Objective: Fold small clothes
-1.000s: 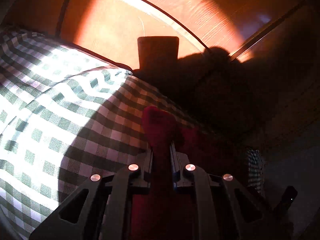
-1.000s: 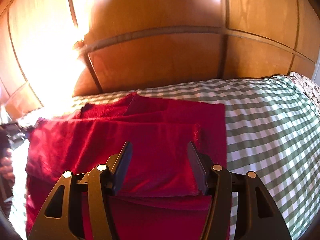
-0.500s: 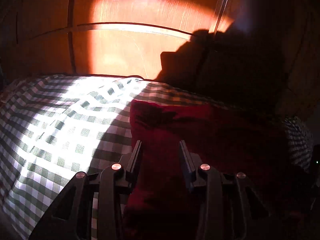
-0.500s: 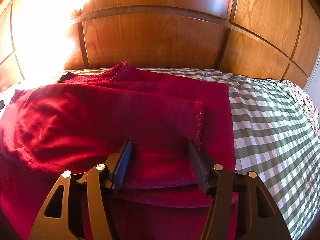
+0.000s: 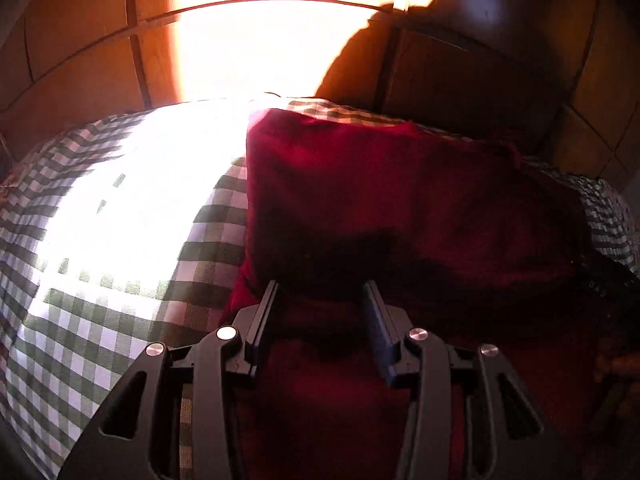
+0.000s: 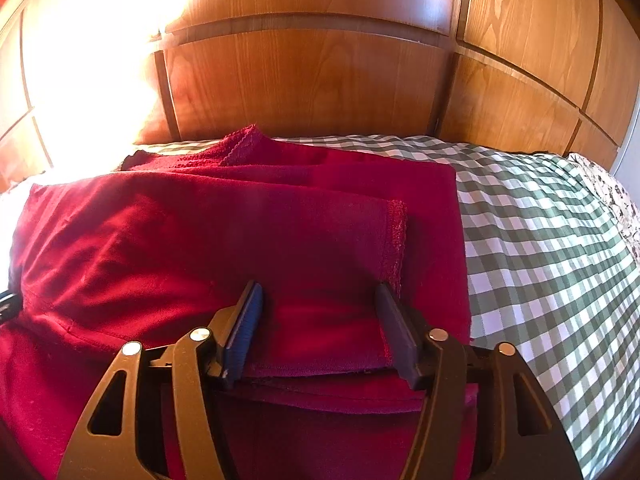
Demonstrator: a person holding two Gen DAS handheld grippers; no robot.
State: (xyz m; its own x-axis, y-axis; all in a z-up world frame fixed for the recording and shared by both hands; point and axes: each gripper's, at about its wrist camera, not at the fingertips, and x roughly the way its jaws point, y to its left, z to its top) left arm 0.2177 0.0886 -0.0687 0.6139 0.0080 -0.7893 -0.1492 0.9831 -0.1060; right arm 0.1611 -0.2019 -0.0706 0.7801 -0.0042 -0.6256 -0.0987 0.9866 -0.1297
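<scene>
- Both grippers hang over the red garment (image 6: 224,240), which lies folded on the green checked bed cover (image 6: 540,248).
- Left gripper (image 5: 320,304) has its two jaws apart. They have just been opening, and nothing is pinched between them. The red cloth lies under and ahead of them, loose.
- Right gripper (image 6: 318,308) also has its jaws wide apart, and they too have just been opening. The red cloth lies below the gap, but the pads do not press on it.
- The garment lies just in front of both grippers, toward the wooden headboard (image 6: 304,80). Its long side runs across, along the headboard.
- Its top folded layer ends in a fuzzy hem (image 6: 396,240), a little ahead of the right gripper's right jaw. The bottom layer sticks out past that hem, toward the bare checked cover.
- In the left wrist view, the garment's left edge (image 5: 250,200) stands right beside the sunny patch of the cover.
- Each gripper is close to its own end of the garment. The right one seems nearer to the hem.
- Both grippers point down at a slant toward the bed, with the headboard ahead of them.
- The next move is probably a new grab at an edge for one more fold.
</scene>
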